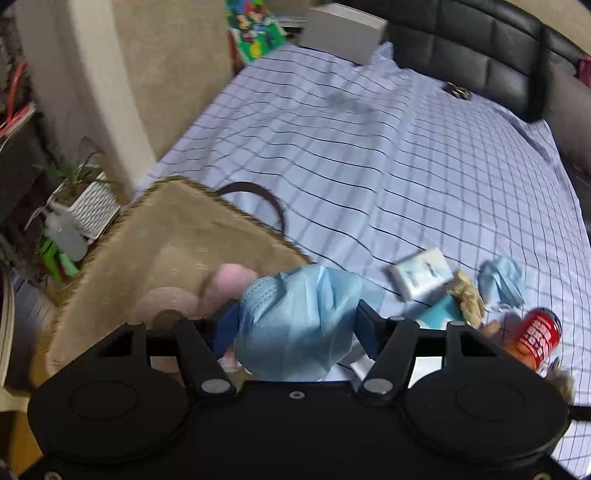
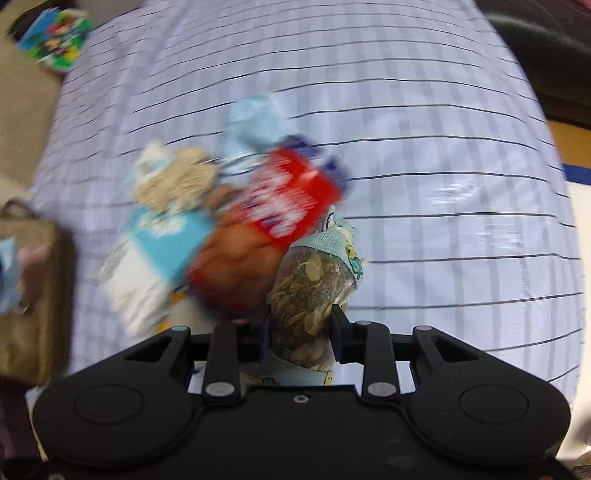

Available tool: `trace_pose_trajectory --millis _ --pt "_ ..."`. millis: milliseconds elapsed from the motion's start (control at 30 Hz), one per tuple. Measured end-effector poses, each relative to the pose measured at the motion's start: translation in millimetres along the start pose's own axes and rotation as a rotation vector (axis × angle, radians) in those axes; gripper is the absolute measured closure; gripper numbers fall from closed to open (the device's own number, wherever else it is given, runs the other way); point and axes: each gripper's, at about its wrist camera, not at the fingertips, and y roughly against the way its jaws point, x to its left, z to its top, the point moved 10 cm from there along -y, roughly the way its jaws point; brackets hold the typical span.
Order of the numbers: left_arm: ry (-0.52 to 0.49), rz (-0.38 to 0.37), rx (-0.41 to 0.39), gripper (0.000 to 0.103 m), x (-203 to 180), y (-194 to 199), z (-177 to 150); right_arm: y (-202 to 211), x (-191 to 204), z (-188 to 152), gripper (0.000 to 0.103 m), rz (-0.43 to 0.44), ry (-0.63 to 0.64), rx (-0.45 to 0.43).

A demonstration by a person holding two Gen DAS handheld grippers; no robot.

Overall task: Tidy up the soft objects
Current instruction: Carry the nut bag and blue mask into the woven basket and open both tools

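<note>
My left gripper (image 1: 297,317) is shut on a crumpled light blue disposable cloth (image 1: 295,317), held at the rim of a tan woven basket (image 1: 166,236). A pink plush (image 1: 221,286) lies inside that basket. My right gripper (image 2: 301,325) is shut on a clear pouch of dried leaves (image 2: 306,295) with a pale blue fabric top, above the checked bedsheet (image 2: 424,166). Beside it on the sheet lies a blurred heap: a red snack bag (image 2: 284,195), a beige plush (image 2: 177,181), a blue and white pack (image 2: 155,236) and another blue cloth (image 2: 251,122).
The bed's black padded headboard (image 1: 480,40) runs along the far side, with a grey box (image 1: 343,33) and a colourful box (image 1: 255,33) at the far corner. A tissue pack (image 1: 421,275) and blue cloth (image 1: 502,280) lie right of the basket. A plant (image 1: 74,177) stands left of the bed.
</note>
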Motion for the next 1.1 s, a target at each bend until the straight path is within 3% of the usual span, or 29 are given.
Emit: trace_pose_trajectory --millis 333,600,633,700,733,767,800,900,1100 --pt "0.081 0.086 -0.068 0.042 64.4 24.9 12.2 25.3 154.7 7.1 0.073 0.127 0.246 -0.102" --pt "0.082 0.117 -0.050 0.042 103.6 24.5 -1.4 43.2 291.1 25.0 0.072 0.263 0.332 -0.199" --pt "0.083 0.120 -0.049 0.040 108.2 24.8 -3.0 45.0 305.6 25.5 0.072 0.279 0.338 -0.205" --pt "0.087 0.124 -0.043 0.025 118.3 22.9 -6.5 44.8 332.6 25.4 0.070 0.318 0.349 -0.206" --pt "0.087 0.119 -0.036 0.016 122.0 20.9 -7.6 45.2 342.9 25.3 0.065 0.336 0.349 -0.212" --pt "0.083 0.109 -0.032 0.015 124.5 20.5 -8.5 44.8 348.9 26.2 0.056 0.341 0.349 -0.224" --pt "0.081 0.103 -0.037 0.015 127.1 20.8 -8.6 44.7 356.6 26.1 0.042 0.335 0.356 -0.238" --pt "0.075 0.125 -0.069 0.015 135.1 25.8 -7.8 38.8 366.8 27.1 0.044 0.290 0.392 -0.276" --pt "0.113 0.111 -0.068 0.015 144.0 26.5 -5.5 23.6 346.6 23.5 0.044 0.219 0.375 -0.248"
